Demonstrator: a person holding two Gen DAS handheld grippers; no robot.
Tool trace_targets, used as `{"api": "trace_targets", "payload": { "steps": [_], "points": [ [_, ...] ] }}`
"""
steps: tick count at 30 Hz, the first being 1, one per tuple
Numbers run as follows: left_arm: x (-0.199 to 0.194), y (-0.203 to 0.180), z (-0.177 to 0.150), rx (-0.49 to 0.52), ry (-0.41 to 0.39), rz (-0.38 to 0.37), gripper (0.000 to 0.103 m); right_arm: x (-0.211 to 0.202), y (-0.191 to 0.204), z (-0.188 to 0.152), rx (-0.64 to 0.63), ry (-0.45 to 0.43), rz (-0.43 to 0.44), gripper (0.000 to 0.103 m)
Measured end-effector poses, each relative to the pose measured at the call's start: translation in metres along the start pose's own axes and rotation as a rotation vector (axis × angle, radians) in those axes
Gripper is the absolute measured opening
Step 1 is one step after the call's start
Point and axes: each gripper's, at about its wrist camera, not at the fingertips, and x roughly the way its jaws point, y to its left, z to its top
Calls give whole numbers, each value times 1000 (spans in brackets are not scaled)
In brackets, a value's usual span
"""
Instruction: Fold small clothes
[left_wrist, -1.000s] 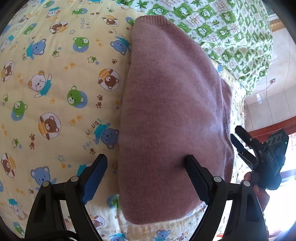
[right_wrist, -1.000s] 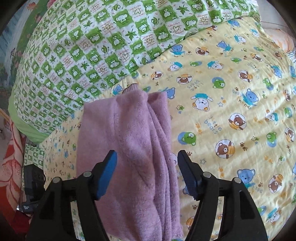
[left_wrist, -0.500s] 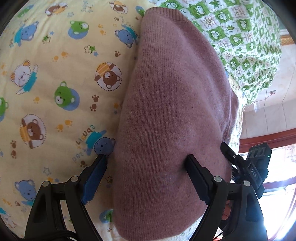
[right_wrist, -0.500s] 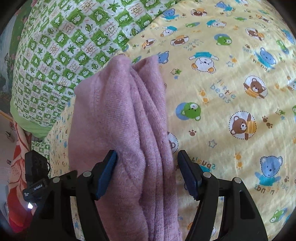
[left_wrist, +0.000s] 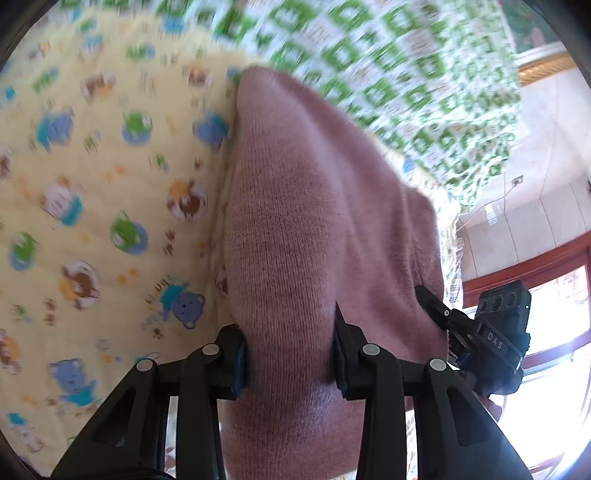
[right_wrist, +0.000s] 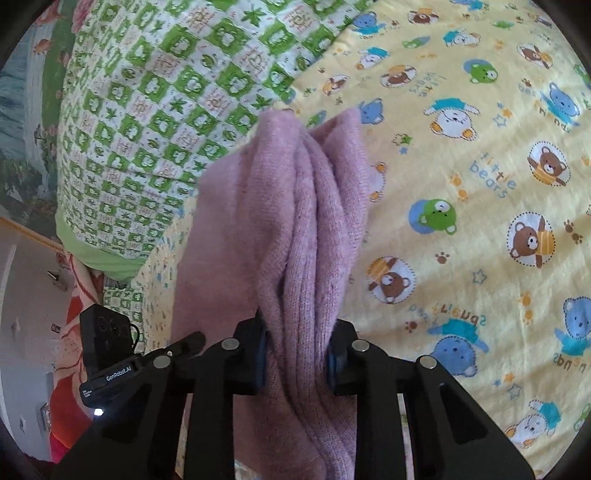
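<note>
The pink knitted garment (left_wrist: 325, 229) lay on the bed, already doubled into a long narrow bundle. In the right wrist view its layered edges (right_wrist: 314, 221) showed as several stacked ridges running away from us, so we judged that at least one lengthwise fold was done. Its far end reached the seam where the yellow bear-print sheet (left_wrist: 110, 221) meets the green checked quilt (right_wrist: 147, 110).

We had both tools on the near end of the bundle. Our left gripper (left_wrist: 290, 354) was pinched on the smooth folded side of the knit, the cloth bulging between its pads. Our right gripper (right_wrist: 297, 354) was pinched on the layered side, with the ridges squeezed between its pads. Each tool showed at the edge of the other's view, so the two grips sat just beside one another across the garment's width.

The left view was smeared, though we could not tell from it which way anything was going.

We judged the step in hand to be the crosswise fold: near end gripped at both corners, ready to go over toward the far end. The next move would call for raising both grips together and level, carrying the end forward over the bundle, and laying it down square so the stacked layers on the right side did not slip apart.
</note>
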Motion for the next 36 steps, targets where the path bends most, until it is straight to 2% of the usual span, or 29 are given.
{"api": "trace_targets", "payload": {
  "steps": [5,11,16,20,24,29,33,36],
  "points": [
    [-57,2,1,26,-101,16,35,1,51,-9,-94,-20,36,25],
    [-133,32,-11,18,-208,70,35,19,107,-31,-187,-18,109,24],
    [-196,76,-40,-5,-273,133,35,49,146,-55,-242,44,179,24],
    [-222,109,-68,-53,-288,164,35,77,166,-80,-276,119,210,24],
    [-228,148,-97,-134,-263,184,35,105,169,-106,-291,209,203,24],
    [-212,167,-118,-179,-216,192,35,124,153,-123,-261,300,166,24],
    [-198,180,-128,-189,-186,199,36,132,126,-127,-187,330,130,24],
    [-191,190,-132,-196,-182,199,41,136,117,-130,-171,336,112,25]
  ]
}}
